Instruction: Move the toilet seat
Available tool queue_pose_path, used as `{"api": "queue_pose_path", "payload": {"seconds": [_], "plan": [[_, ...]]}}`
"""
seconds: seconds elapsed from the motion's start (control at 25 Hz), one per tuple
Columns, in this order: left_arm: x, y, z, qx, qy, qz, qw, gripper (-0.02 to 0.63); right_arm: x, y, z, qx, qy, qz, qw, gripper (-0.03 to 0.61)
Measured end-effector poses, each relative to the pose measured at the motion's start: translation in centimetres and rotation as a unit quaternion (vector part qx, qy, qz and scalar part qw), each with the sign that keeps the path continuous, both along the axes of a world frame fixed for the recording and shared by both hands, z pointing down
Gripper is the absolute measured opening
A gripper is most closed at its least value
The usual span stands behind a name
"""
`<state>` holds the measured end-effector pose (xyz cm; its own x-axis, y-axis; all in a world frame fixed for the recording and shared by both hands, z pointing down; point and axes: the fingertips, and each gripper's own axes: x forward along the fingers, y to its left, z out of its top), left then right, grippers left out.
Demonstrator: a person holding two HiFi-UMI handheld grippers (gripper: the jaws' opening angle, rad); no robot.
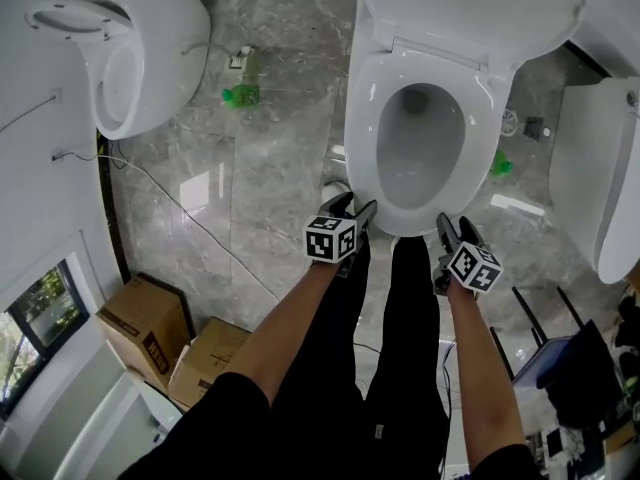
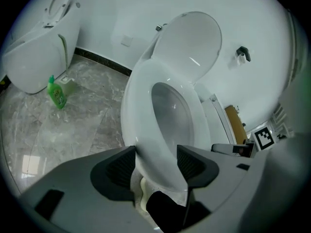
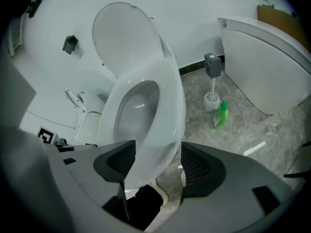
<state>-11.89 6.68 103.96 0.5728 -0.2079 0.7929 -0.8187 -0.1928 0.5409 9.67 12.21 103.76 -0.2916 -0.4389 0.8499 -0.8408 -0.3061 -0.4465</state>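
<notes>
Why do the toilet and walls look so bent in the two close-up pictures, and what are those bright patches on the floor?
Left gripper view and right gripper view: wide-angle lenses bow the toilet seat and the wall, and the picture corners go dark. Head view: far less bending, and the bright patches on the polished floor are glare from reflected light. The lighting is even and the shadows are faint.

The floor (image 1: 260, 158) is glossy grey marble-patterned tile with bright patches of reflected light, and it meets plain white walls (image 2: 107, 13) along a dark skirting strip (image 2: 102, 62). A window (image 1: 40, 313) showing greenery sits at the lower left, near two cardboard boxes (image 1: 150, 328). A green bottle (image 1: 240, 95) stands farther off.
</notes>
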Motion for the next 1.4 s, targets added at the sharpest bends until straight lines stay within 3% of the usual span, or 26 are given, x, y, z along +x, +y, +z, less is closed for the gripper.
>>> {"api": "queue_pose_path", "payload": {"seconds": [0.28,0.52,0.64,0.8,0.96,1.2,1.4], "plan": [[-0.9,1.4,2.0,-0.034,-0.006,-0.001,0.9994,0.289,0.2,0.4,2.5,-0.019,-0.034,0.004,0.999,0.279],[0.2,1.6,3.0,-0.04,0.022,0.006,0.9989,0.303,-1.2,0.2,3.1,-0.006,-0.082,-0.012,0.997,0.279],[0.1,1.6,3.3,-0.058,0.048,0.002,0.9972,0.327,-1.5,-0.6,3.6,0.0,-0.092,0.012,0.996,0.281],[0.6,1.6,3.4,-0.078,0.08,-0.002,0.9937,0.31,-1.4,-1.3,4.1,-0.006,-0.105,0.037,0.994,0.291],[0.6,1.5,3.3,-0.08,0.066,-0.004,0.9945,0.306,-1.4,-1.3,3.9,-0.015,-0.104,0.03,0.994,0.291],[0.2,1.6,2.3,-0.062,0.037,0.009,0.9973,0.251,-0.6,-1.4,2.7,-0.021,-0.118,0.083,0.989,0.288],[0.1,1.6,1.1,-0.062,0.05,0.02,0.9966,0.222,-0.5,-1.0,1.5,-0.029,-0.125,0.053,0.99,0.268]]}}
